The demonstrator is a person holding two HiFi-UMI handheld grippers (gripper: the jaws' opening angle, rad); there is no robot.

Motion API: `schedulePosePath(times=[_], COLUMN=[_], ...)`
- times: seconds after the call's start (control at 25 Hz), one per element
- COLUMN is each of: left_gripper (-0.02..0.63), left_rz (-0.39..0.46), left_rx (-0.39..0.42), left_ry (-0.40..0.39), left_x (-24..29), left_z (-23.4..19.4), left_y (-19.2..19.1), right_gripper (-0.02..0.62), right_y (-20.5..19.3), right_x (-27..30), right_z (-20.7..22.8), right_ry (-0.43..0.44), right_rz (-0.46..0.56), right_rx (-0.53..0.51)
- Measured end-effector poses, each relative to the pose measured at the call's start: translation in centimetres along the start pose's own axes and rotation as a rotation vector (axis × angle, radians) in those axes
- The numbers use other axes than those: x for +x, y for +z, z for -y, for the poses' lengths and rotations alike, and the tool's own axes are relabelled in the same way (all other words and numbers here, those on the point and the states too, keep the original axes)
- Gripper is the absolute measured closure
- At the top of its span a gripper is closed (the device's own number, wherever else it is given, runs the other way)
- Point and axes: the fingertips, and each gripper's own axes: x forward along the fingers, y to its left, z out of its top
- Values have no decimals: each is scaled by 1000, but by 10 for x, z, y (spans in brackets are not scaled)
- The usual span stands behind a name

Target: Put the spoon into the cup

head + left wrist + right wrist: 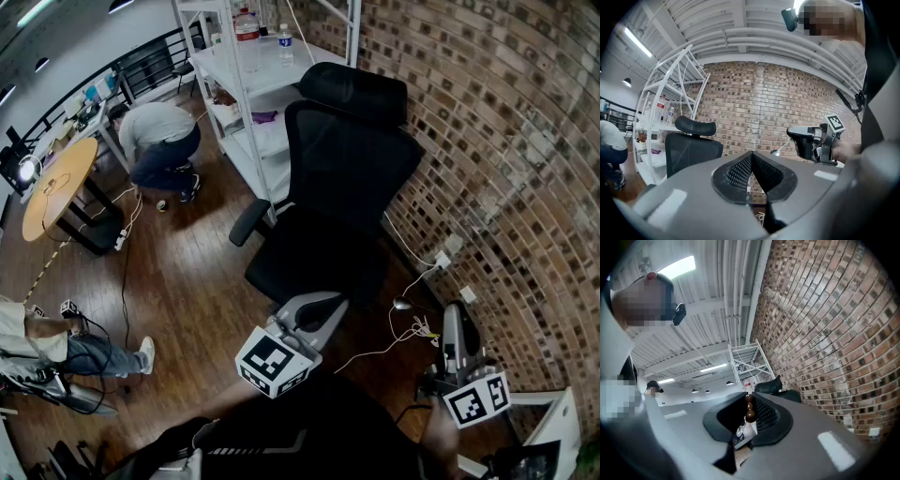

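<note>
Head view: looks steeply down on a black office chair (337,178) at centre frame, with a brick wall (506,141) filling the right side and dark wood floor (178,281) across the left. Shows a white shelf rack (253,84) at top centre carrying bottles (247,28), a crouching person (161,141) at upper left beside a round wooden table (58,187), and another person's leg (98,356) at the left edge. Places the left gripper (330,302) at lower centre, pointing up and right toward the chair seat. Places the right gripper (456,314) at lower right, pointing up the frame near the wall, with white cable (412,330) on the floor between the two.

Left gripper view: looks along jaws drawn together at the tips with nothing between them. Catches the right gripper right of centre, in front of the brick wall, with the spoon (776,151) sticking out of its front end and slanting down-left in mid-air. Sets the chair at lower left and the rack behind it at the left edge.

Right gripper view: shows jaws narrowed to a slim gap and clamped on the spoon's thin stem. Has the brown beaded end (750,406) standing up above the pads at centre frame and the silvery bowl (739,431) below, seen through the gap. Puts the brick wall on the right half, with the rack and the chair just beyond the jaw tips
</note>
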Motion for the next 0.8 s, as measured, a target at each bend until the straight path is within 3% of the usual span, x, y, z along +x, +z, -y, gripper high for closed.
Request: schedulePosePath(times=[0.36, 0.64, 0.8], left_gripper=[612, 612, 612], left_rz=[-9, -31, -57], left_rx=[-6, -8, -21], left_ry=[-72, -251, -408], left_x=[13, 40, 63], left_z=[7, 38, 69], left_y=[0, -1, -7], right_gripper=[565, 564, 565], right_y=[8, 20, 27], right_x=[-19, -68, -114], right_z=[5, 15, 20], right_ry=[-76, -252, -405], right_rz=[27, 81, 127], right_rx=[-17, -47, -67])
